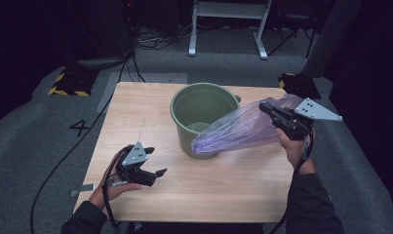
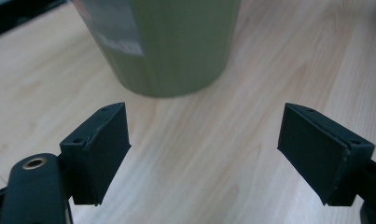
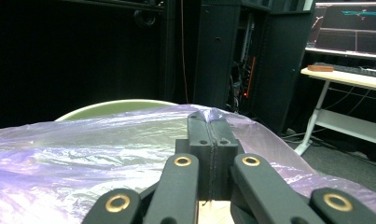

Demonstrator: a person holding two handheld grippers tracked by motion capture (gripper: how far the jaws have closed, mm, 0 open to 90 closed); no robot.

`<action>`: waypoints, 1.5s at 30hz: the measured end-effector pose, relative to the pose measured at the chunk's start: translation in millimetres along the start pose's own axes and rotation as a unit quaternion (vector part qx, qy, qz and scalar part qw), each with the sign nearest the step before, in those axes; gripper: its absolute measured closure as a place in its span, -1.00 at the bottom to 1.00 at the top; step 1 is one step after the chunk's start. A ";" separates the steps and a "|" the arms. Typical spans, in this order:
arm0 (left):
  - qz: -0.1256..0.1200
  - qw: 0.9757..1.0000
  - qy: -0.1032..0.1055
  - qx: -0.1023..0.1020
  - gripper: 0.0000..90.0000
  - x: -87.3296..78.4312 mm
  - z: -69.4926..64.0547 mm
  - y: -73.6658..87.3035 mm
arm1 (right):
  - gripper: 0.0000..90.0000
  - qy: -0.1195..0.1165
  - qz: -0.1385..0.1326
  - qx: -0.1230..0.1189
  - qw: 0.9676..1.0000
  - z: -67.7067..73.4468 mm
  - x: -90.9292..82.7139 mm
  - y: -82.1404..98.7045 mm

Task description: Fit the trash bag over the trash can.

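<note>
Now right gripper [image 1: 265,107] clamps bag [image 1: 238,130] stretching leftward; left gripper [image 1: 155,161] gapes.

One green bucket [image 1: 204,117], one purple plastic bag [image 1: 238,129], two tongs.

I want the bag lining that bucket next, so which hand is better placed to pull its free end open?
Left, probably. The left gripper is open and empty near the round green plastic bucket; the right gripper is shut on the translucent purple plastic bag.
</note>
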State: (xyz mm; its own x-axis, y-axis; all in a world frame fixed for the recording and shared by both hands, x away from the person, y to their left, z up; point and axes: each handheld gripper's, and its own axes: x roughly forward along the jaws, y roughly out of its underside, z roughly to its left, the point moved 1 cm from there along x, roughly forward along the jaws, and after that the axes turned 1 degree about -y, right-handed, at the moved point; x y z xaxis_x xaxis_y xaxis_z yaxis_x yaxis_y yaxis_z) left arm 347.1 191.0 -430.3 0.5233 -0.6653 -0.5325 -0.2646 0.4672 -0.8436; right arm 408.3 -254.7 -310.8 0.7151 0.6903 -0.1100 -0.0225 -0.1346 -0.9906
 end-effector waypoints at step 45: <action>-0.054 0.994 0.077 0.059 -0.44 42.3 -25.5 -169.0 | 1.00 0.019 0.033 -0.015 0.999 2.7 33.3 -15.3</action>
State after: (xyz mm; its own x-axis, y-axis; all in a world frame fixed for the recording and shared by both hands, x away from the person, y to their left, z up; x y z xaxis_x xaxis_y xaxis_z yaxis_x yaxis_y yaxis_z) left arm 393.2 69.0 -312.0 0.4118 -0.7922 -0.4503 -0.1118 0.4465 -0.8878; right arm 430.6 -227.7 -299.6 0.7392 0.6513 -0.1712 -0.0505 -0.1999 -0.9785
